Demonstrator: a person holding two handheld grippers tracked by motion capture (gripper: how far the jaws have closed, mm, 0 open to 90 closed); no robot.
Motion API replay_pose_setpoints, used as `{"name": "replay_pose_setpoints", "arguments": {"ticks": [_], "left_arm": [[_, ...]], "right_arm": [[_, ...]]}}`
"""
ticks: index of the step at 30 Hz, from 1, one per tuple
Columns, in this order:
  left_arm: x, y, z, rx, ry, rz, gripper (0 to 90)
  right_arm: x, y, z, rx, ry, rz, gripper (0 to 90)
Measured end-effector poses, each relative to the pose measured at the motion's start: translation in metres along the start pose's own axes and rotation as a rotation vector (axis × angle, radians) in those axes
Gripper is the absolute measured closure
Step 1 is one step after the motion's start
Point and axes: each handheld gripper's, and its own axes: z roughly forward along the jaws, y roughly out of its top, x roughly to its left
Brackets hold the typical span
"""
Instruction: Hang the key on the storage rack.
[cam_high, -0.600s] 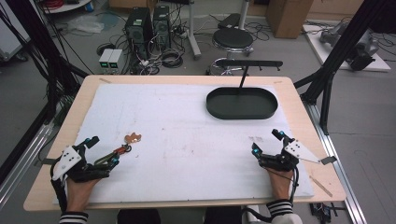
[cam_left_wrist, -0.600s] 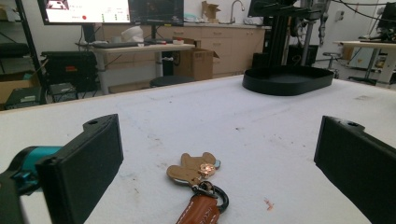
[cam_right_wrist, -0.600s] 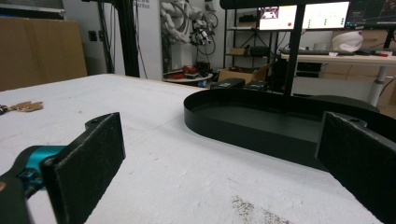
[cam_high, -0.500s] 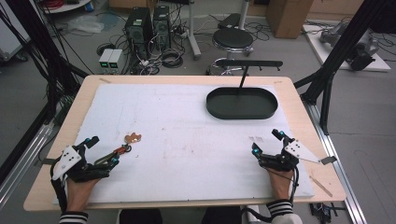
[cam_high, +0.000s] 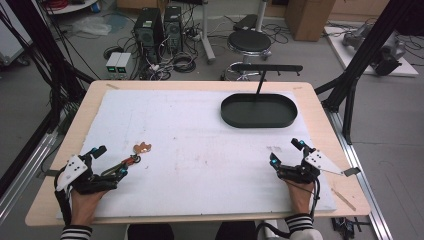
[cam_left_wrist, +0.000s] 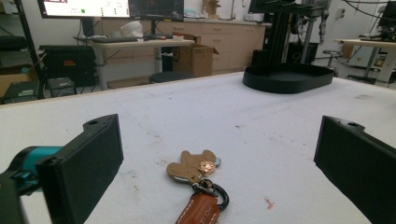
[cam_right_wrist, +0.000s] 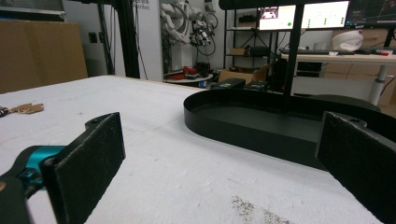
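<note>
Small keychain, tan bear-shaped leather charm (cam_left_wrist: 192, 167) plus brown leather strap (cam_left_wrist: 196, 212), lies flat on white tabletop (cam_high: 200, 145) between wide-open left hand-held gripper (cam_high: 109, 161) jaws. Looks light, floppy; pinch strap near ring. Right hand-held gripper (cam_high: 286, 153) wide, empty.

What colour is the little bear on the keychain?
The bear charm is light tan with a coppery round spot; the left gripper view shows it best.
</note>
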Motion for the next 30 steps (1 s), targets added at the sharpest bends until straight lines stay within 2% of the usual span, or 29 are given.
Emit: {"name": "replay_pose_setpoints", "arguments": {"ticks": [9,14,16,23,28,30], "left_arm": [[0.013,0.020,-0.019,0.028,-0.017,-0.012,1.7],[0.026,0.040,-0.028,0.073,-0.023,0.021,1.7],[0.031,0.048,-0.029,0.115,-0.039,0.020,1.7],[0.039,0.073,-0.024,0.275,-0.062,0.096,1.7],[0.042,0.082,-0.016,0.385,-0.081,0.143,1.7],[0.043,0.084,-0.013,0.445,-0.089,0.166,1.7]], "right_arm": [[0.000,0.000,0.000,0.000,-0.002,-0.007,0.5],[0.000,0.000,0.000,0.001,-0.003,-0.005,0.5],[0.000,0.000,0.000,0.000,-0.002,-0.006,0.5],[0.000,0.000,0.000,0.000,-0.002,-0.007,0.5],[0.000,0.000,0.000,0.000,-0.002,-0.003,0.5],[0.000,0.000,0.000,-0.001,-0.001,-0.003,0.5]]}}
